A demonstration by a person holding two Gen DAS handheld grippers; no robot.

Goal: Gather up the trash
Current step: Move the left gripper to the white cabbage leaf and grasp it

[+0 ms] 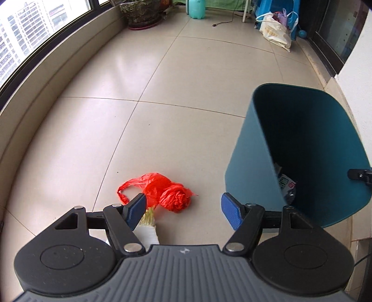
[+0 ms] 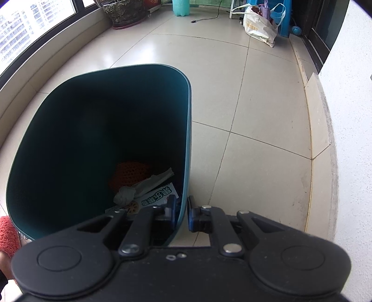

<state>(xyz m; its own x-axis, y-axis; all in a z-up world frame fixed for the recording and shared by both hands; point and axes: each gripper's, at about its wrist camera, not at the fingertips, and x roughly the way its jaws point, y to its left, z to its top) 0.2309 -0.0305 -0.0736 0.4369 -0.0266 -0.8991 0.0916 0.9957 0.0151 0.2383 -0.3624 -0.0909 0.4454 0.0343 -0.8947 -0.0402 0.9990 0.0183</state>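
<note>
- Trash on the floor: a crumpled red plastic bag (image 1: 162,191) lies on the pale tiles just to the left of the teal bin (image 1: 253,160), apart from it.
- Just nearer the camera than the red bag lies a white piece with a yellow-green frayed end (image 1: 148,223), partly hidden behind one blue pad; what it is cannot be told.
- Inside the bin (image 2: 97,111) sit an orange knitted-looking lump (image 2: 131,172), a crumpled white tissue (image 2: 124,197), a strip of white paper (image 2: 154,182) and a printed packet (image 2: 158,197) with large teal Chinese characters; the writing is too skewed to read with certainty.
- The right gripper (image 2: 182,212) is clenched on the bin's near right wall, one blue pad inside the rim and the other outside.
- The left gripper (image 1: 183,210) hangs over the floor left of the bin, released, its jaws wide with nothing between them; the red bag lies just beyond its pads.
- Far beyond the bin, a white shopping bag (image 2: 260,29) bears printed lettering that is too small to make out; beside it is blue plastic furniture (image 2: 280,17).
- Also at the far end: a teal bottle (image 1: 196,8), a dark patterned plant pot (image 1: 141,14) by the window and a black cable (image 2: 207,17) on the tiles.
- A red fuzzy sleeve (image 2: 8,234) shows at the bin's lower left edge.
</note>
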